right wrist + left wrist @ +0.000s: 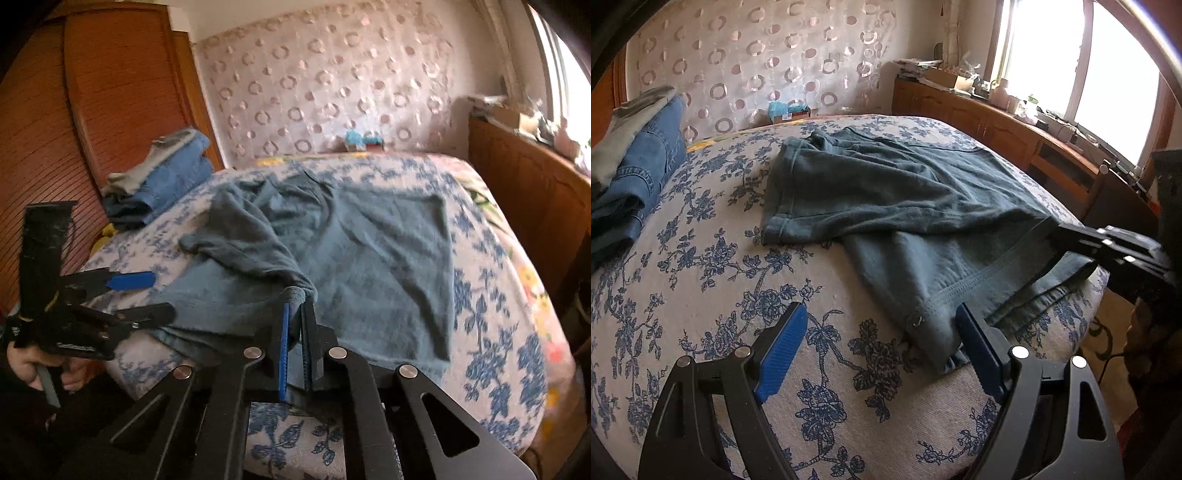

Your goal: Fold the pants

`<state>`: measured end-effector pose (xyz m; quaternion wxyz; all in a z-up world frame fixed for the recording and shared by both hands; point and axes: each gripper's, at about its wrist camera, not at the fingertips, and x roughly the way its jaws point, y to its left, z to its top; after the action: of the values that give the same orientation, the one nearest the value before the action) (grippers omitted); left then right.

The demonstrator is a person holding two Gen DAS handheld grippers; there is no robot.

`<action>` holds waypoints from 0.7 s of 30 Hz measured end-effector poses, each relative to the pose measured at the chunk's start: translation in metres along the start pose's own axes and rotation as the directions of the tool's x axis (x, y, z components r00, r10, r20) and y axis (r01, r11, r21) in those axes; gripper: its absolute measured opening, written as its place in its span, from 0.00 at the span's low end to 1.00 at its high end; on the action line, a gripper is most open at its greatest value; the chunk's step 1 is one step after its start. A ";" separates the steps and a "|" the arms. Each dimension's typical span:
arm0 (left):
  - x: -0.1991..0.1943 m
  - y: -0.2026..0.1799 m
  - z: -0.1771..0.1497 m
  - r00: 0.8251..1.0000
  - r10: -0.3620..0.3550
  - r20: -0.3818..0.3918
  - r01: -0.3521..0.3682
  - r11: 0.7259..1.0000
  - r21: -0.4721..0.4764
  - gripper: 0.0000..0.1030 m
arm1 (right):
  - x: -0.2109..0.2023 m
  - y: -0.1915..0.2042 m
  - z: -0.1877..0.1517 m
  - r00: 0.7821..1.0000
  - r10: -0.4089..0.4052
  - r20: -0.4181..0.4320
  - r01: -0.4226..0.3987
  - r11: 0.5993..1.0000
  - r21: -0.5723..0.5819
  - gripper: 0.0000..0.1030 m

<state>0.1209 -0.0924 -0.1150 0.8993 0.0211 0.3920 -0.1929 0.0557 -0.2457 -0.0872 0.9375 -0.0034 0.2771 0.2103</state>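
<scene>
The dark teal, soft knit pants [886,192] lie rumpled across the blue-flowered bedspread [701,280], waistband end at the near edge of the bed. The right gripper [295,314] has its fingers closed on a bunched fold of that cloth, and the fabric tents limply up to the pinch, so it reads as light, floppy and stretchy, not slippery. The left gripper [882,325] hovers with its blue-padded fingers spread wide, one beside the stitched waistband corner, gripping nothing. I'd say the thick seamed waistband and hems make the surest holds; the thin middle will just sag. Folded blue jeans [639,173] sit well apart.
</scene>
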 end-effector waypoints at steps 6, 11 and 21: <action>-0.009 -0.002 0.004 0.999 -0.020 0.030 0.020 1.000 0.000 0.81 | -0.029 0.009 0.005 0.998 -0.033 0.061 0.037 0.997 -0.065 0.05; -0.013 -0.008 0.007 0.999 -0.031 0.040 0.030 0.999 0.019 0.81 | -0.046 0.005 -0.001 0.995 -0.070 0.077 0.076 0.994 -0.081 0.05; -0.009 -0.009 0.007 0.999 -0.020 0.027 0.020 1.000 0.013 0.81 | -0.069 -0.008 -0.019 0.992 -0.117 0.057 0.120 0.991 -0.052 0.05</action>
<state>0.1172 -0.0988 -0.1031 0.9024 0.0201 0.3787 -0.2045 -0.0036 -0.2821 -0.0678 0.9550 -0.0402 0.2452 0.1620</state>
